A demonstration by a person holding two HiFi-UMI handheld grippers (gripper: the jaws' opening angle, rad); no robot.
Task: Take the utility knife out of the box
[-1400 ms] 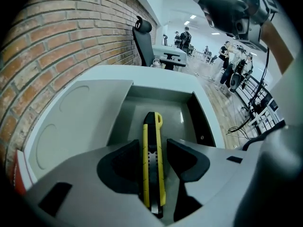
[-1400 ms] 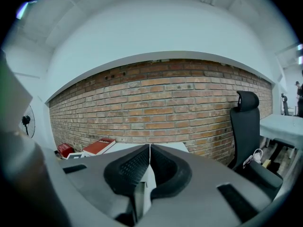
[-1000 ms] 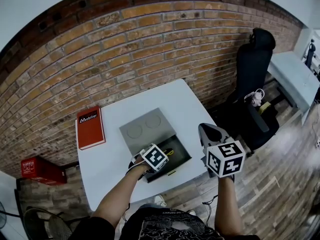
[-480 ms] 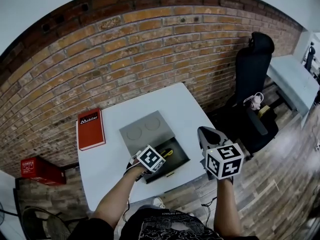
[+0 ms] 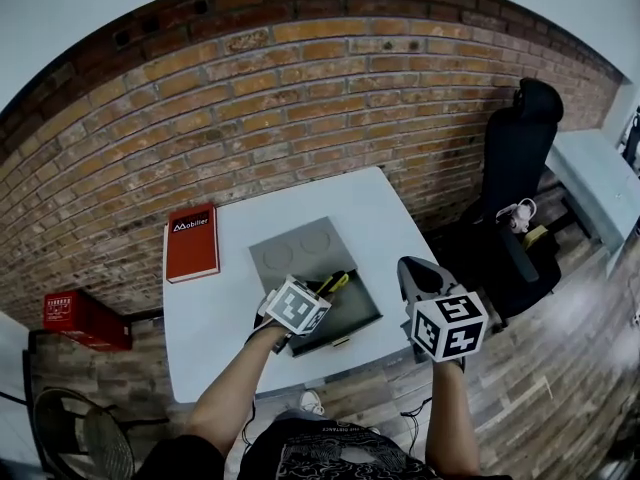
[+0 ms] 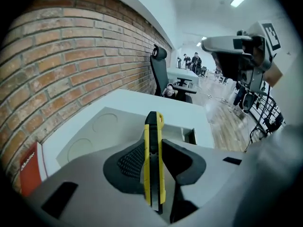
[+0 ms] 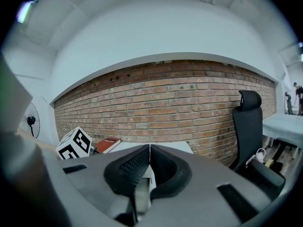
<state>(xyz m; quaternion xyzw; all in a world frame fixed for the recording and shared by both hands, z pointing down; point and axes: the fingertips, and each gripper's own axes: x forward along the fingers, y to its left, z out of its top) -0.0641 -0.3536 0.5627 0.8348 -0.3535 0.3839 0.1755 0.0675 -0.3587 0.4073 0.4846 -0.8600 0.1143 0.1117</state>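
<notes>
Red book (image 5: 192,243) on table: white brand word "Mobilier" across top of cover, small logo mark before it. In my left gripper view same cover shows white lettering, too skewed to read; in right gripper view only white smudge.
Red case (image 5: 85,319) on floor: white print, too small to read.
My shirt (image 5: 335,458): one line of white print, illegible.
Cubes on my left gripper (image 5: 320,293) and right gripper (image 5: 408,266): black-and-white square codes, no letters.

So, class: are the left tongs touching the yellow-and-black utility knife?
Touching. The left gripper view shows the left tongs clamped on the yellow-and-black utility knife.
</notes>
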